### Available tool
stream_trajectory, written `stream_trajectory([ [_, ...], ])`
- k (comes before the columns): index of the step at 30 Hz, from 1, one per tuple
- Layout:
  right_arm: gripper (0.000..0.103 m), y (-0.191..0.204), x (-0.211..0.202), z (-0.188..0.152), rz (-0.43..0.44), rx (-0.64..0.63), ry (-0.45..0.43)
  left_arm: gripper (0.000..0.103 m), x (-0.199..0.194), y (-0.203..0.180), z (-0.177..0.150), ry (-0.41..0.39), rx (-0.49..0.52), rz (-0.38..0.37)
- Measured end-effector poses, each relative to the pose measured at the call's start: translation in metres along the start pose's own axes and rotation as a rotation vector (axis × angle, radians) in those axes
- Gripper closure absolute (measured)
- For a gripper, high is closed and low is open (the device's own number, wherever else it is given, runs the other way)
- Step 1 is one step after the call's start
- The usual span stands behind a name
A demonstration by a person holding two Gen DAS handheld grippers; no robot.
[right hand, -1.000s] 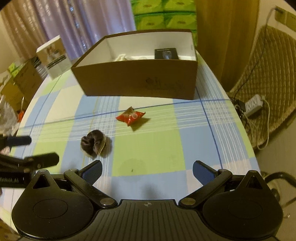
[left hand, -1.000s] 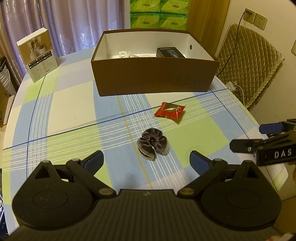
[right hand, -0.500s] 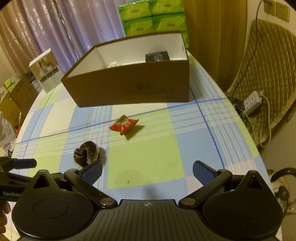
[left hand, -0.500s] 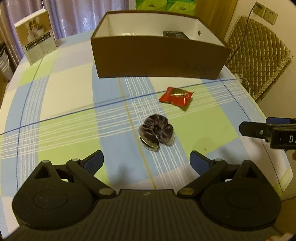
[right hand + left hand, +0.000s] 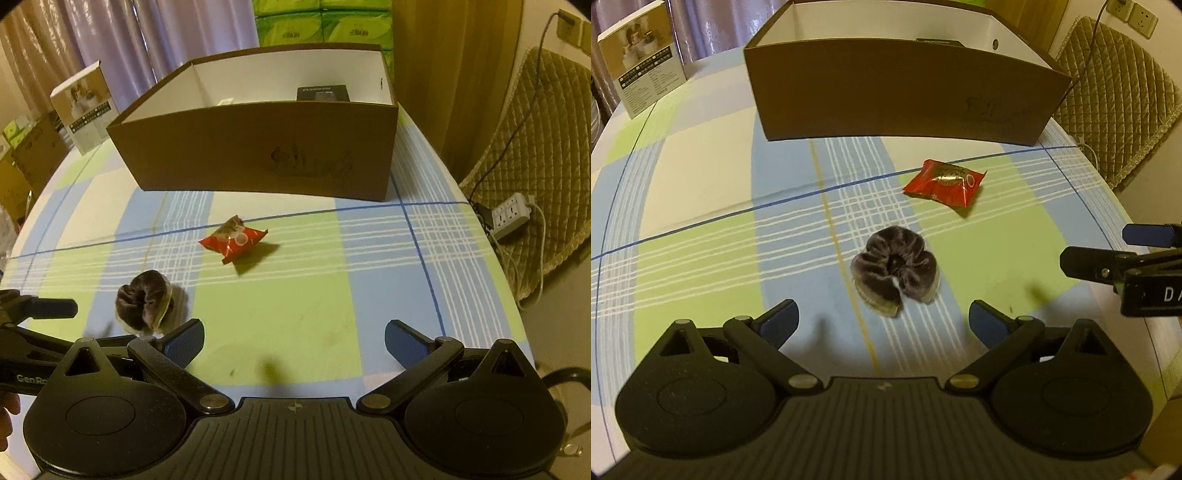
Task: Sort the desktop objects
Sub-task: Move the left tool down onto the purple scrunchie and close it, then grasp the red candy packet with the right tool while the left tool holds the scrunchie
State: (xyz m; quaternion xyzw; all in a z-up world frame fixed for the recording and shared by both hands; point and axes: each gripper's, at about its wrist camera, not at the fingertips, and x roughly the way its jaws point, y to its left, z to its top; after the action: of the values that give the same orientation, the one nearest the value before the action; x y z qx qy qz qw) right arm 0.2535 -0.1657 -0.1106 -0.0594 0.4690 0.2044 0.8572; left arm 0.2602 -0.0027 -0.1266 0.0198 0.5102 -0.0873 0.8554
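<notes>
Two hand-held grippers hover low over a table covered in a blue, green and white checked cloth (image 5: 701, 177). The left gripper (image 5: 882, 319) points forward, its blue-padded fingers (image 5: 779, 321) spread wide and empty, with a dark purple velvet scrunchie (image 5: 895, 271) lying on the cloth just ahead, between the fingertips' line. The right gripper (image 5: 293, 341) is level beside it to the right, its fingers (image 5: 400, 341) likewise wide apart, holding nothing. A red foil snack packet (image 5: 232, 240) lies further on, apart from the scrunchie. Behind both stands an open brown cardboard box with white inside walls (image 5: 258, 151), holding a small black box (image 5: 323, 92) near its far wall. A white product carton (image 5: 642, 85) stands upright at the table's far left.
</notes>
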Motion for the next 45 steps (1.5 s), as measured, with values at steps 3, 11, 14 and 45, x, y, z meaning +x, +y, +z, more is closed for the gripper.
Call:
stream_trajectory([
  [3, 0.002, -0.005, 0.008, 0.004, -0.005, 0.009, 0.012, 0.01, 0.008, -0.003, 0.002, -0.014, 0.014, -0.003],
  [11, 0.002, -0.009, 0.025, 0.016, 0.005, 0.001, 0.014, 0.025, 0.027, 0.001, 0.009, -0.012, -0.006, 0.004],
  [14, 0.002, -0.006, 0.03, 0.021, 0.017, -0.011, 0.01, 0.028, 0.03, 0.003, 0.015, -0.022, -0.014, -0.001],
  [45, 0.039, 0.055, 0.114, 0.06, 0.17, -0.353, 0.053, 0.068, 0.04, 0.076, 0.034, -0.036, -0.099, 0.09],
])
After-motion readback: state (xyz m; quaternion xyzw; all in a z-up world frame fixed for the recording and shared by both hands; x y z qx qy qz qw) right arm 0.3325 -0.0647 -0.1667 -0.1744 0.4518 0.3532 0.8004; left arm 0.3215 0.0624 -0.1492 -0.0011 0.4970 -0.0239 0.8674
